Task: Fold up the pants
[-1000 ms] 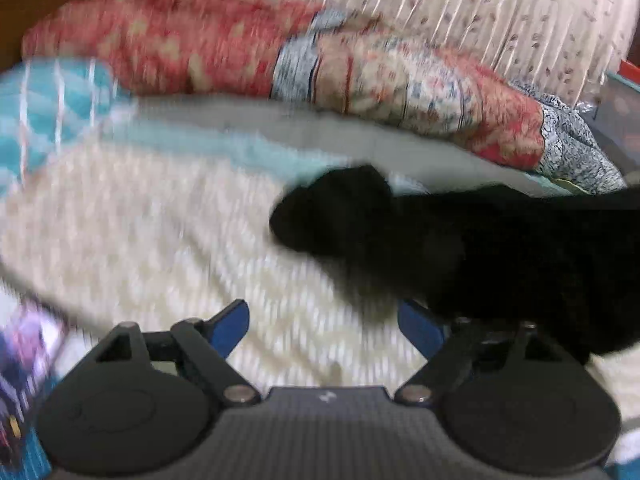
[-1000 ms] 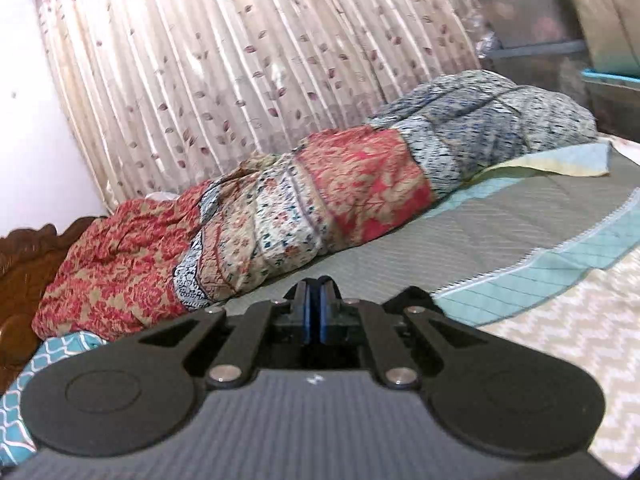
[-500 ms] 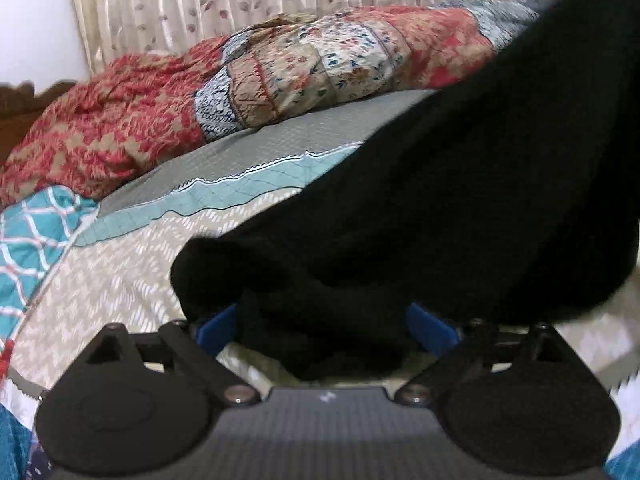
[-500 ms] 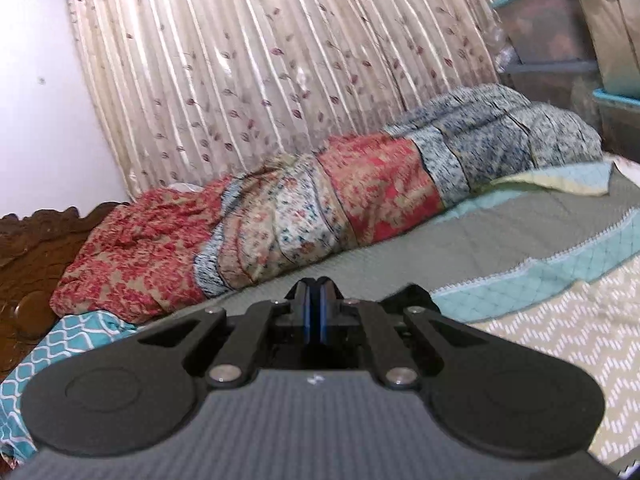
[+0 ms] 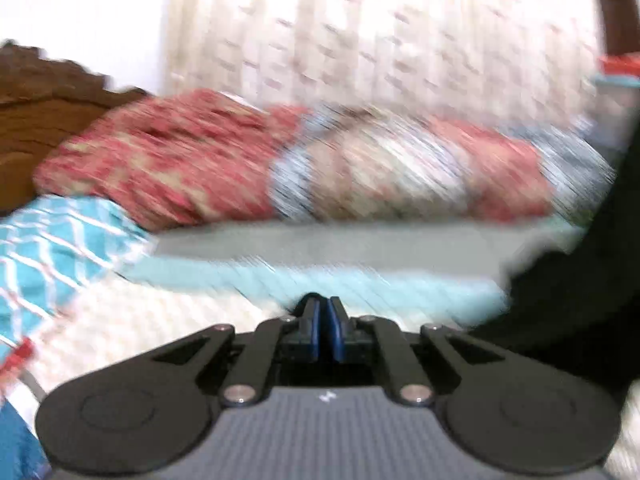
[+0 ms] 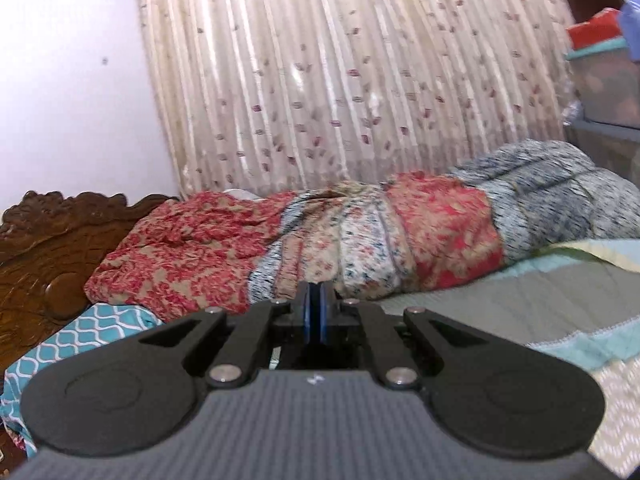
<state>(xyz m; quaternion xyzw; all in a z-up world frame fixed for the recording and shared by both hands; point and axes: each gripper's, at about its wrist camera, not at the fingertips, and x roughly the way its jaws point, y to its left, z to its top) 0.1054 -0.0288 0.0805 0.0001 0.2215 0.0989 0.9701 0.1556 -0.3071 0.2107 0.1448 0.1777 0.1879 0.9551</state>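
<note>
Here, left gripper (image 5: 323, 312) fingers pressed together, no cloth visible between. Right gripper (image 6: 315, 300) likewise closed narrow; whether it pinches anything, cannot tell. Black pants (image 5: 580, 280) hang right of left gripper, above bedspread (image 5: 360, 244). Risk: unheld fabric slumps, bunches, spoiling fold. Storage bin (image 6: 604, 88) beyond patchwork quilt (image 6: 360, 240); contents unclear.

Both cameras sit low over the bed (image 6: 520, 304), looking along their fingers toward the curtain (image 6: 340, 80) at the top of each frame. The left wrist view is smeared with blur. The rolled patchwork quilt (image 5: 280, 164) (image 6: 320, 240) crosses the middle of both views, with the carved headboard (image 5: 44, 104) (image 6: 48, 264) at the left edge.
</note>
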